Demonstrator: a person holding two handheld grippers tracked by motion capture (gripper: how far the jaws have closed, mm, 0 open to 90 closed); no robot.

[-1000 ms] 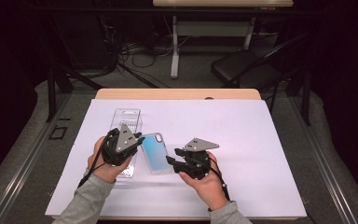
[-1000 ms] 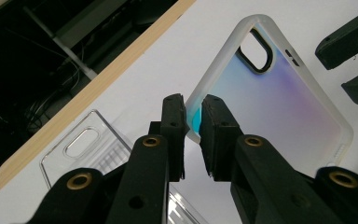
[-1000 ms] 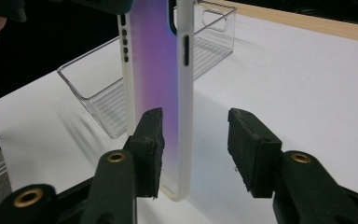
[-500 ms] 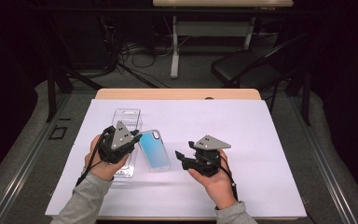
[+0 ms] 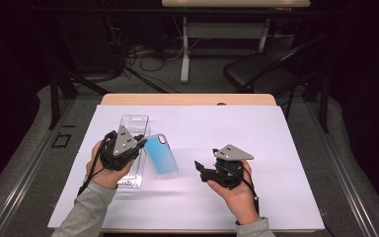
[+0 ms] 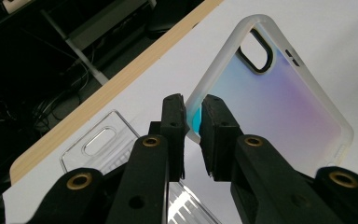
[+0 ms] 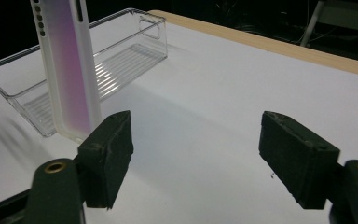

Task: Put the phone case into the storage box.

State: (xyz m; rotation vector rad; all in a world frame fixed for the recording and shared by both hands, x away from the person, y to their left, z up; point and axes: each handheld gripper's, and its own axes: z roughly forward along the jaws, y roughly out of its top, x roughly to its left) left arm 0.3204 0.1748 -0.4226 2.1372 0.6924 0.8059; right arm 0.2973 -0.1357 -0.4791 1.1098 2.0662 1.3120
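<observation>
The edge of a phone case is pinched between the nearly closed jaws of the left gripper, so that the case is held tilted, one long side lifted off the white sheet. The jaws of the right gripper have just been opening and now stand wide with nothing between them; the case is seen just beyond its left pad, apart from it. In the high view the case lies between the two hands, just beside a clear plastic tray that is empty. The handover to the left gripper is judged done; what appears left is for the case to be placed in the tray.
</observation>
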